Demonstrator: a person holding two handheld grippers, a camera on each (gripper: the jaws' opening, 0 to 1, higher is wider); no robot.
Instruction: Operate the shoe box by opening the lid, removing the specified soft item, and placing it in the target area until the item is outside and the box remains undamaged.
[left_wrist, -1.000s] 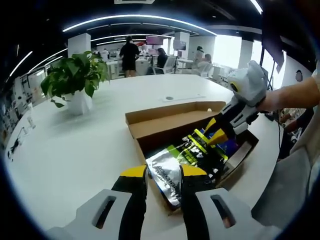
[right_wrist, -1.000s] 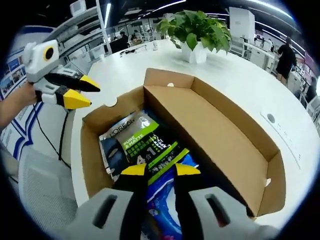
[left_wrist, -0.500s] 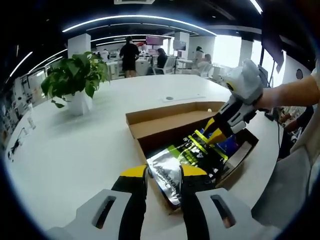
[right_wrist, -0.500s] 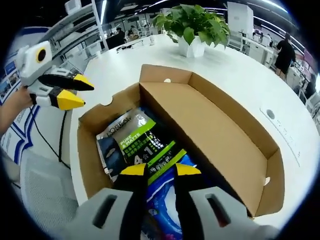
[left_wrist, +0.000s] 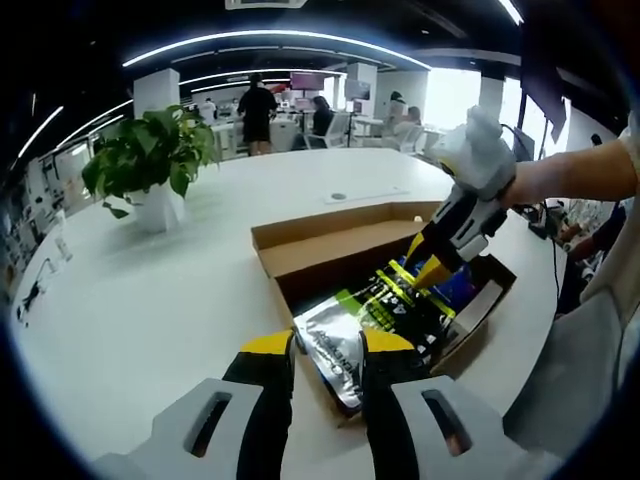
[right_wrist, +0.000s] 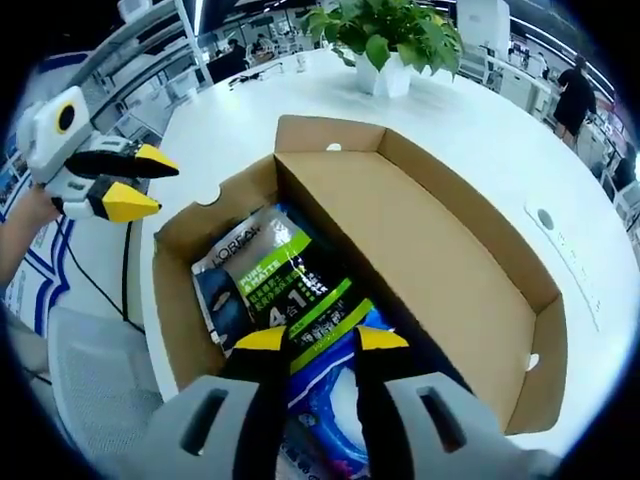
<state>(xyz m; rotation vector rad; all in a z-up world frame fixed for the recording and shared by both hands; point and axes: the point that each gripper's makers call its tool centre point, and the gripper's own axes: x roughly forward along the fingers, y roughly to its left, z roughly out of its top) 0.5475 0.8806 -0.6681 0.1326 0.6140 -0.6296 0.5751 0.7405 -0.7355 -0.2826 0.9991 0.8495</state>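
An open cardboard shoe box (left_wrist: 300, 232) (right_wrist: 232, 198) lies on a white round table (left_wrist: 150, 290), its lid (right_wrist: 440, 270) folded flat beside the tray. Inside lie a green, black and silver pouch (right_wrist: 275, 285) (left_wrist: 385, 300) and a blue pouch (right_wrist: 330, 395). My right gripper (right_wrist: 322, 340) (left_wrist: 425, 265) hangs open just above the pouches, jaws pointing down into the tray. My left gripper (left_wrist: 328, 348) (right_wrist: 165, 188) is open and holds nothing. It stays outside the box, off its near short end, at the table's edge.
A potted green plant (left_wrist: 150, 160) (right_wrist: 395, 40) stands on the table beyond the box. A small round port (left_wrist: 339, 196) sits in the tabletop past the lid. People and desks fill the office behind. A person's forearm (left_wrist: 575, 175) reaches in from the right.
My right gripper has tipped steeper over the box and drifted slightly towards its far side. The left gripper and the pouches have stayed put.
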